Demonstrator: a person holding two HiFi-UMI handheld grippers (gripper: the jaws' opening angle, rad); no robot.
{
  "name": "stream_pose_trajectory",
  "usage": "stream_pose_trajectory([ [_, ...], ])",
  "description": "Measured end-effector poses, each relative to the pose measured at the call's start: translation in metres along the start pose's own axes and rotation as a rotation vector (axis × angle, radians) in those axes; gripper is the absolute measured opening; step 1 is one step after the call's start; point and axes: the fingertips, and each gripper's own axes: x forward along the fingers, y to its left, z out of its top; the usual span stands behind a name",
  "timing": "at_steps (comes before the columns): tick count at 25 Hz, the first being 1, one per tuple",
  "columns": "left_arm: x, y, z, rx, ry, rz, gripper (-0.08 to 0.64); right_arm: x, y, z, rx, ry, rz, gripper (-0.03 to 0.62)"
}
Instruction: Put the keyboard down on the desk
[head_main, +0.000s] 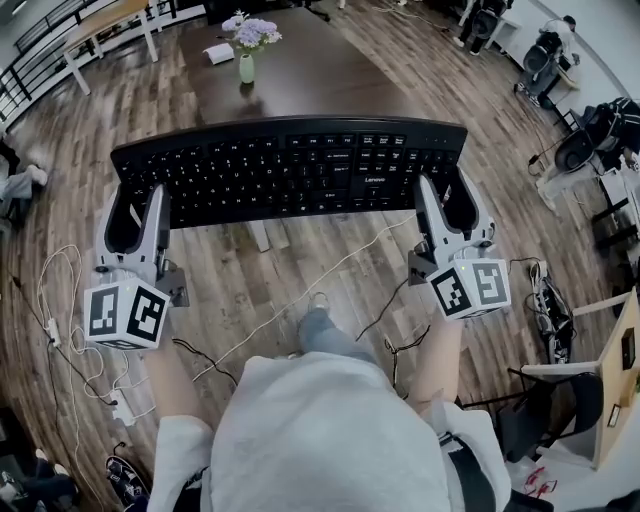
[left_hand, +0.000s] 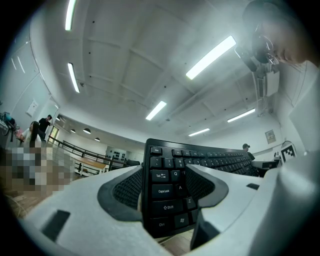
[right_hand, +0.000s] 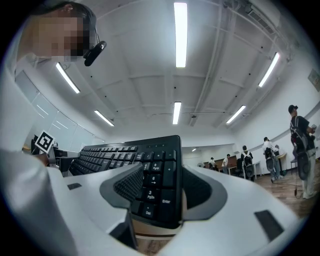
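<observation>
1. The left tool pinched the left end of the keyboard. The left gripper view showed its jaws pressed on the top and underside beside the Tab and Caps Lock keys.
2. The keyboard hung roughly level between the two tools, keys up, over the wooden floor and just ahead of the person's knee. It rested on nothing.
3. A pale cable ran across the floor below it. Whether it belonged to the keyboard could not be told.
4. Beyond the keyboard's far edge stood the dark desk, with a vase of flowers further back on it.
5. The right tool pinched the right end, its jaws closed over the number pad near the Enter key.
6. The step in hand looked like the carry, and the set-down had not begun.
7. The next move probably called for both tools to travel forward together until the keyboard sat over the desk's near part, short of the vase. They would then lower it flat and spread their jaws only once it lay on the desk.
</observation>
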Motion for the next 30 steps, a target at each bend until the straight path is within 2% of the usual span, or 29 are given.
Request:
stream_pose_trajectory([
  [6,0.001,0.003,0.007,0.022,-0.015,0.032,0.262,0.016,-0.002,-0.001,0.012,-0.025,0.036,0.242],
  [12,-0.006,-0.001,0.014,0.029,-0.014,-0.009,0.262,-0.006,0.004,0.006,0.014,-0.039,-0.007,0.242],
  [18,0.003,0.007,0.002,-0.08,0.004,-0.086,0.262,-0.021,0.019,0.035,-0.081,0.018,-0.084,0.242],
  [22,-0.003,0.01,0.014,-0.07,-0.008,-0.072,0.262,-0.019,0.024,0.042,-0.076,0.005,-0.069,0.242],
  [27,-0.001,0.004,-0.001,-0.057,-0.01,-0.042,0.262,-0.011,0.011,0.023,-0.062,-0.005,-0.039,0.242],
  [30,-0.005,0.004,0.005,-0.046,-0.014,-0.032,0.262,-0.01,0.012,0.024,-0.053,-0.011,-0.03,0.242],
])
